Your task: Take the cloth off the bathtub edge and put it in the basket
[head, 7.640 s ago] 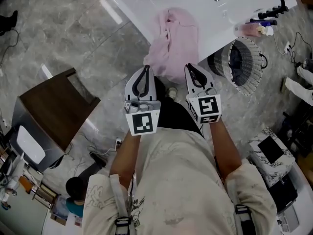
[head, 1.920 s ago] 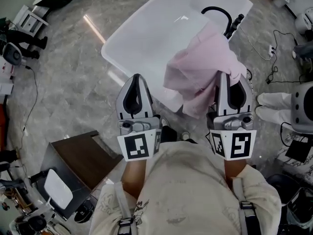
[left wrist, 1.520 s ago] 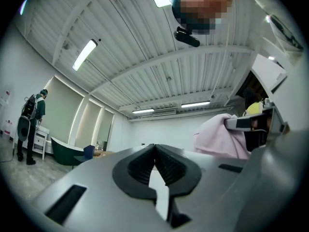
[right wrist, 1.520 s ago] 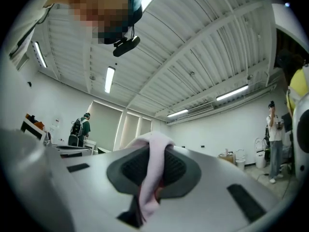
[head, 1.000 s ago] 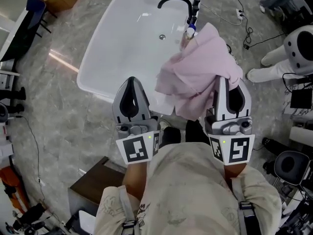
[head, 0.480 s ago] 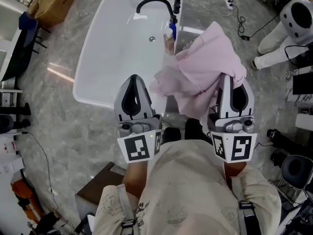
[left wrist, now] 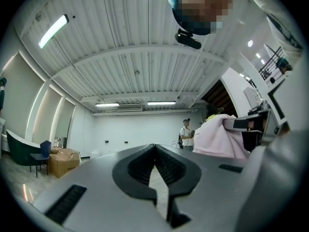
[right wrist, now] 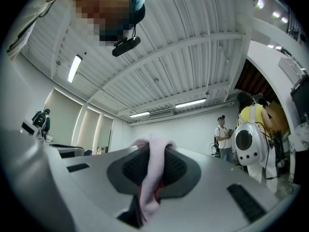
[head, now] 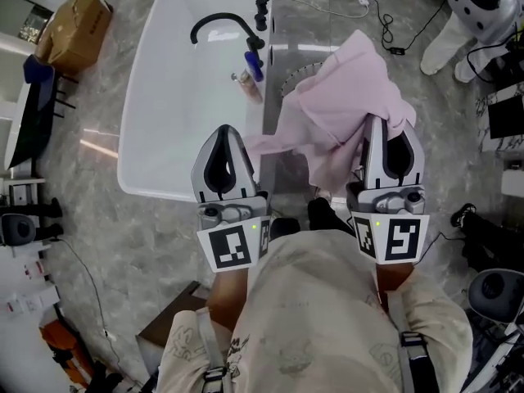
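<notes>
Cloth (head: 344, 109), pink, is off the tub and up in the air, pinched in the right gripper (head: 385, 123). The right gripper view shows a fold of cloth (right wrist: 149, 173) clamped btw the two jaws, which sit nearly together w/ only fabric separating them. Rest of the fabric bunches over the jaw tips and spills toward the left, its lower corner drooping near the left gripper (head: 228, 131) w/o touching it. In the left gripper view the jaws meet tip to tip w/ nothing in them, and the cloth (left wrist: 219, 139) shows off to the right. Both grippers are held side by side, approx. level. Below them the white bathtub (head: 176, 97) runs up the frame w/ a black faucet (head: 214, 24) and a couple of bottles (head: 255, 64) at its right rim. Curved wire rim, prob. the basket (head: 293, 79), peeks out just beside the tub, partly covered by the hanging cloth. Cardboard box (head: 72, 29) sits on the floor top left; white robot (head: 481, 0) stands top right.
</notes>
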### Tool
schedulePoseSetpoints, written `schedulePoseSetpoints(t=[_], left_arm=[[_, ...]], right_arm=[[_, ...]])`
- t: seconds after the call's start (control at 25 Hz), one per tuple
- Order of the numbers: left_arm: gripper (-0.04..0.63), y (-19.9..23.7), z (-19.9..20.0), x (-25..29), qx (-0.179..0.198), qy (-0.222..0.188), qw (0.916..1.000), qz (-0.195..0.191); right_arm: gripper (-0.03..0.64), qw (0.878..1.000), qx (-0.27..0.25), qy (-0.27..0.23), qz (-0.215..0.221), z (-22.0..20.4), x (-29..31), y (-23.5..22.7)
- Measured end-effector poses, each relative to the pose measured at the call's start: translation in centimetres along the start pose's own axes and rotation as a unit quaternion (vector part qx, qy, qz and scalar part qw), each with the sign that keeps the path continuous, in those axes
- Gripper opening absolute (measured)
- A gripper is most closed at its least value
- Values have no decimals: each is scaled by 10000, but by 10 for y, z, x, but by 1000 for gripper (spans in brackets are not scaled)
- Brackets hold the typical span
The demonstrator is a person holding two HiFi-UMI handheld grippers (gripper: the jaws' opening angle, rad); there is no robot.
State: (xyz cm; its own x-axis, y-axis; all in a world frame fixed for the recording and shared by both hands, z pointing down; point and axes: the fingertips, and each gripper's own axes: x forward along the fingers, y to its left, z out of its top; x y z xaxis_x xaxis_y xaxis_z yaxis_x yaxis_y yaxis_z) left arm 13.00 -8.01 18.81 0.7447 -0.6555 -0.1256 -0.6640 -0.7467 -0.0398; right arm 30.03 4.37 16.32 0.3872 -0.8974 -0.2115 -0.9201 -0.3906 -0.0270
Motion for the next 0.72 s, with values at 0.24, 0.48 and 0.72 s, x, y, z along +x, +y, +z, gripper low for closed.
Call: schedulePoseSetpoints(t=[0.24, 0.48, 0.72], left_arm=[[3, -48, -5, 30, 66, 45, 9999, -92], [3, -96, -9, 64, 102, 19, 9996, -255], [3, -120, -13, 88, 77, 57, 9996, -276]], right_arm=[[28, 10000, 57, -53, -21, 0, 9, -53], [28, 10000, -57, -45, 20, -6, 20, -97], [28, 10000, -25, -35, 22, -9, 34, -128]])
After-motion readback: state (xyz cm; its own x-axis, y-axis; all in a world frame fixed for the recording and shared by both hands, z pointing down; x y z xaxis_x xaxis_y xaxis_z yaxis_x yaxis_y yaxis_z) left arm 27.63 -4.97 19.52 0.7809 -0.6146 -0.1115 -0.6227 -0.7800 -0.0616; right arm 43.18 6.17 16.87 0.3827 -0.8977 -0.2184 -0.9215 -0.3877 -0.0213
